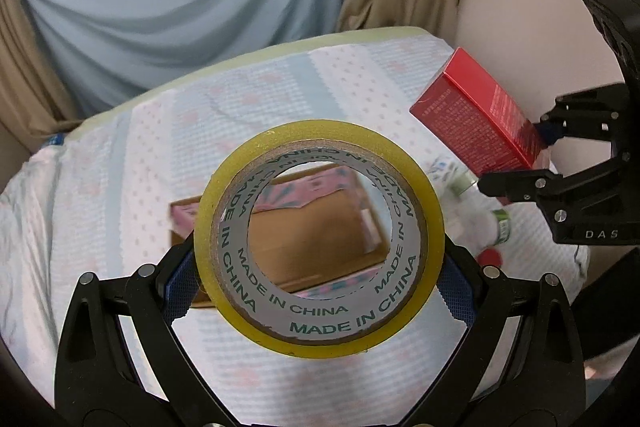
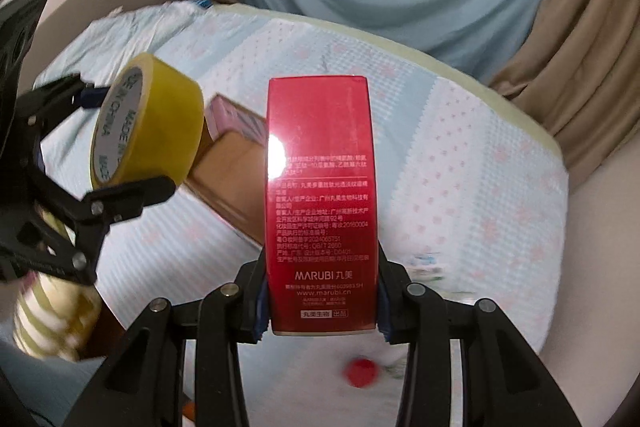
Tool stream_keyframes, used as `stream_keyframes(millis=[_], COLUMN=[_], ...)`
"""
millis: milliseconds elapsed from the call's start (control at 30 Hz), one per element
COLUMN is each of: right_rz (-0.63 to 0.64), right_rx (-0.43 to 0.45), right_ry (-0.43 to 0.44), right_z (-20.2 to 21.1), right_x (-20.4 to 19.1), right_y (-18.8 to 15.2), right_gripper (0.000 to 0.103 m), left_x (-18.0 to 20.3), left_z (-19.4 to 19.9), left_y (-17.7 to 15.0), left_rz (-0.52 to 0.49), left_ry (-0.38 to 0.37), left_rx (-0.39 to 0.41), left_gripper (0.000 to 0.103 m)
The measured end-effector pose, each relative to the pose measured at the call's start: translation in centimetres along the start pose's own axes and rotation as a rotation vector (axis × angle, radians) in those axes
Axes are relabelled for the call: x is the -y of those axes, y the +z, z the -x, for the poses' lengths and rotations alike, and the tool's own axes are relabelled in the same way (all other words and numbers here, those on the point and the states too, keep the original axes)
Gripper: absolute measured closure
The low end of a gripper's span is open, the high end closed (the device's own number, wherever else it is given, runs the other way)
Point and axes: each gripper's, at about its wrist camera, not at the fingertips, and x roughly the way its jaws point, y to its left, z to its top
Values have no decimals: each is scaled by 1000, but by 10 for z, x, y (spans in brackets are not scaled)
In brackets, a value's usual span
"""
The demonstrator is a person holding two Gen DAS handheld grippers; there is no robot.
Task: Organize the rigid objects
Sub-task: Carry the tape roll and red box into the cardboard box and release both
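The left gripper (image 1: 320,287) is clamped on a tape roll (image 1: 320,239) across its outer rim, jaws wide, the roll's hole facing the camera. The right gripper (image 2: 322,303) is closed narrowly on the lower end of a red box (image 2: 320,195), whose long axis runs straight out along the fingers. Both items are held above the bed (image 1: 100,187). An open carton (image 1: 316,227) lies on the bed, seen directly through the roll's hole. The carton lies below and ahead of the left gripper, left of the red box. The left hand is judged nearer to it.
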Motion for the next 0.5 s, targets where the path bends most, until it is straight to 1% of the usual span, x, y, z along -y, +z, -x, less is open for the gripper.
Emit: stream_keyframes(millis=[67,200,267,367,433,500], right_rz=[-57,-156,-201,-242,-245,-221], right_rx=[-3,-24,-38,-62,-86,-116], right_ry=[4,11,13,9,8,2], right_z=[-11,-38,-57,-84,-102,-124], right_x=[-22,-56,-72,-87,-93,-98], right_y=[11,33,42,51,54,58], right_gripper=[65,65,65,65,65,65], left_x=[-30,-79,-95,-117,-126,-133], left_z=[-1,-18,-32,-64,-86,-106], left_y=[-3,-7,-11,-18,-20,-22], left_rz=[0,3,14,35,50,57], left_ry=[-3,-2,-4,-2,-7,-5], left_rx=[-9,-43,-62,-105,-135,-164], left_gripper=[7,7,7,7,7,7])
